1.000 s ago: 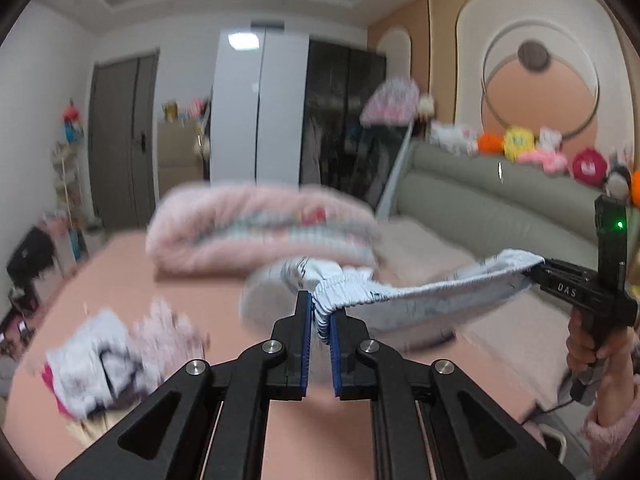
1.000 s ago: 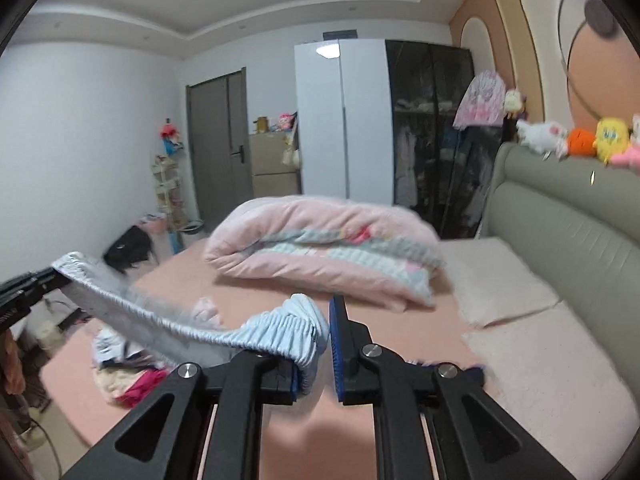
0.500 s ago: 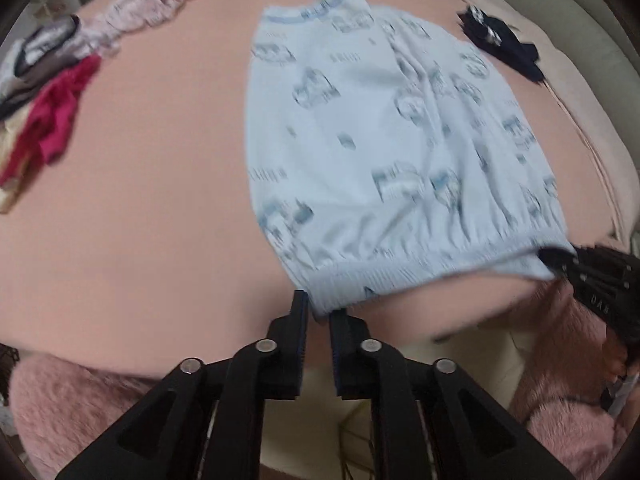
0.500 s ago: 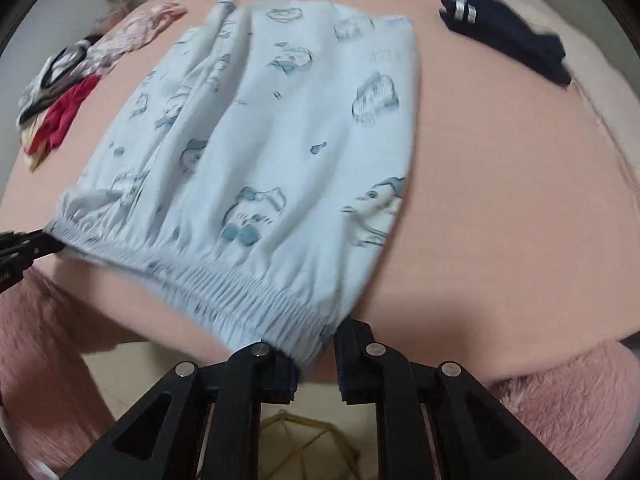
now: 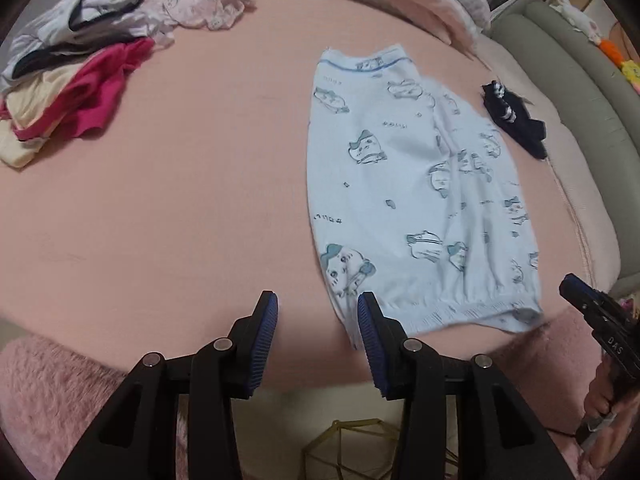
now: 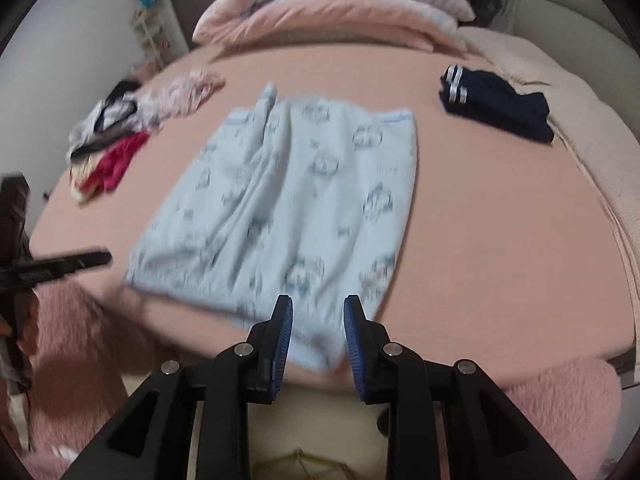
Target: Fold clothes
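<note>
Light blue printed shorts lie spread flat on the pink bed, elastic waistband toward me at the bed's near edge. My left gripper hovers just left of the waistband's left corner, its jaws opening, with nothing between them. My right gripper is over the waistband's right corner; its jaws are opening too. The shorts show in the gap between them, and the pads do not press on the cloth. Each gripper also shows at the edge of the other's view, the right gripper and the left gripper.
A heap of mixed clothes lies at the bed's far left. A folded navy garment sits to the right of the shorts. A rolled pink duvet fills the back. A grey padded headboard runs along the right.
Both grippers came down from holding the shorts stretched in the air by the waistband. The shorts now lie flat on the bed, and both pairs of jaws have let go and parted.
</note>
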